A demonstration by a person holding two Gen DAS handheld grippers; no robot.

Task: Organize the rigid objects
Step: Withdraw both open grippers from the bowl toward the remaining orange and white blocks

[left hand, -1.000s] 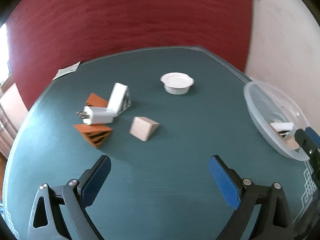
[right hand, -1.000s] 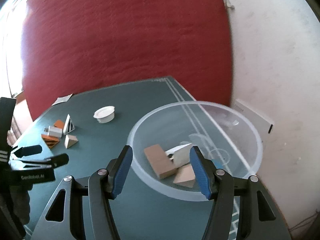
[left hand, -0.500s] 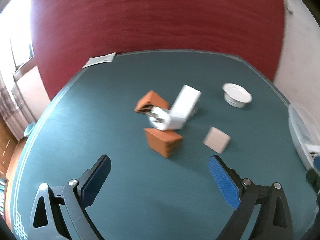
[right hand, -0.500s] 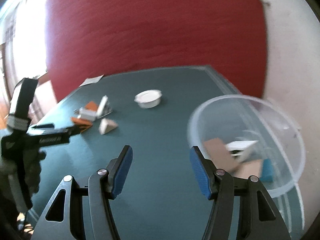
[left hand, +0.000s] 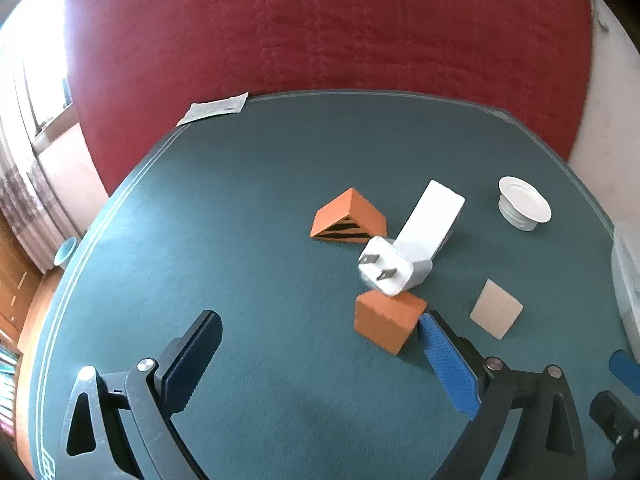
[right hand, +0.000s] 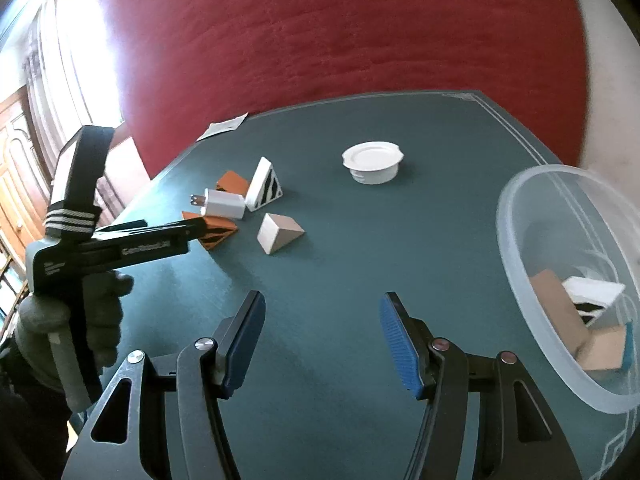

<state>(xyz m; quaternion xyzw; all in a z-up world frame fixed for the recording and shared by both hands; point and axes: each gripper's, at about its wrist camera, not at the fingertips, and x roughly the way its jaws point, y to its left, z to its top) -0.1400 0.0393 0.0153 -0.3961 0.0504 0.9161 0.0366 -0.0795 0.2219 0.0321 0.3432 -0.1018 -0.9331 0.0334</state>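
While both show blocks, only right wrist shows bowl (right hand: 520, 216) contents.

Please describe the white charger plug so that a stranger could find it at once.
On the green table, look at the cluster of wedge blocks left of the clear bowl. The charger plug lies among them, the only piece with two metal prongs.

White lettering runs along the side of the left gripper (right hand: 160, 240) in the right wrist view, too blurred to read for certain, and the paper slip (left hand: 214, 108) at the table's far edge bears print too small to read.
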